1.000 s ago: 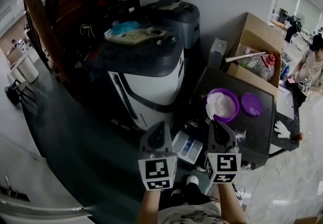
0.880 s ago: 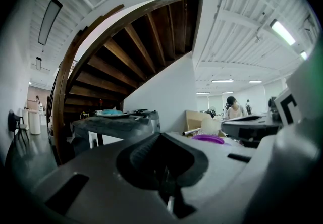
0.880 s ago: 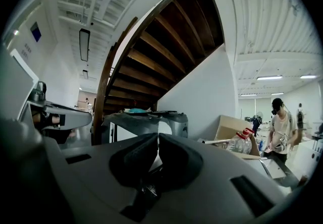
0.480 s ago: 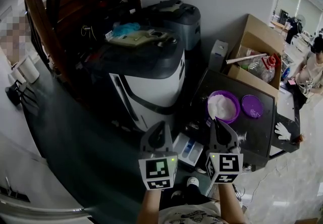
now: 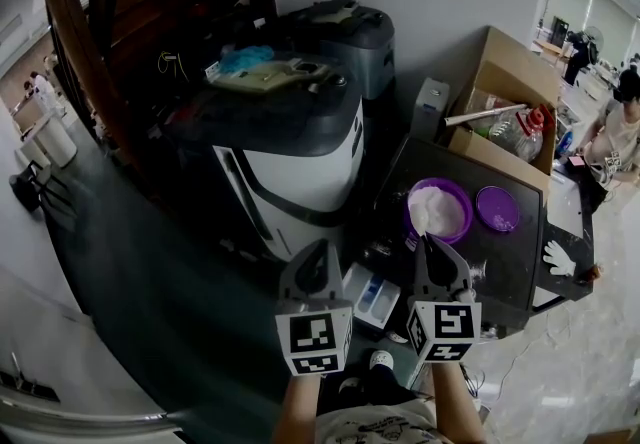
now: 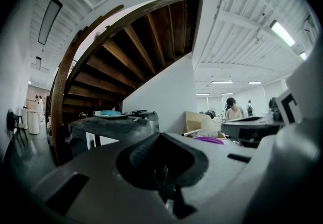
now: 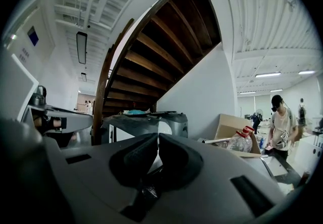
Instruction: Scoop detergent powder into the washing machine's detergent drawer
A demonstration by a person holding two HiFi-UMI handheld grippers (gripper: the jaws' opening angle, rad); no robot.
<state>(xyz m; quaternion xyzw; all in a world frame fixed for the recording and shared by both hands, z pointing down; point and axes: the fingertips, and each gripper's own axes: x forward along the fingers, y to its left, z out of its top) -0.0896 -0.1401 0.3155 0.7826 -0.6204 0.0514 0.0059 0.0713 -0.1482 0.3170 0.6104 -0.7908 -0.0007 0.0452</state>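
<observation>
The washing machine stands in the middle of the head view, and its detergent drawer is pulled out at the near right corner. To the right, a purple bowl of white powder rests on a dark table. My right gripper is shut on what looks like a thin white scoop, whose tip reaches the bowl's near left rim. In the right gripper view a white sliver shows between the pressed jaws. My left gripper is shut and empty, just left of the drawer.
A purple lid lies beside the bowl, and a white glove sits at the table's right edge. Behind are a cardboard box with a plastic bottle and a person. A wooden staircase curves on the left.
The scoop's tip has crept slightly up and left along the bowl's near rim. Both grippers hold nearly the same places.
</observation>
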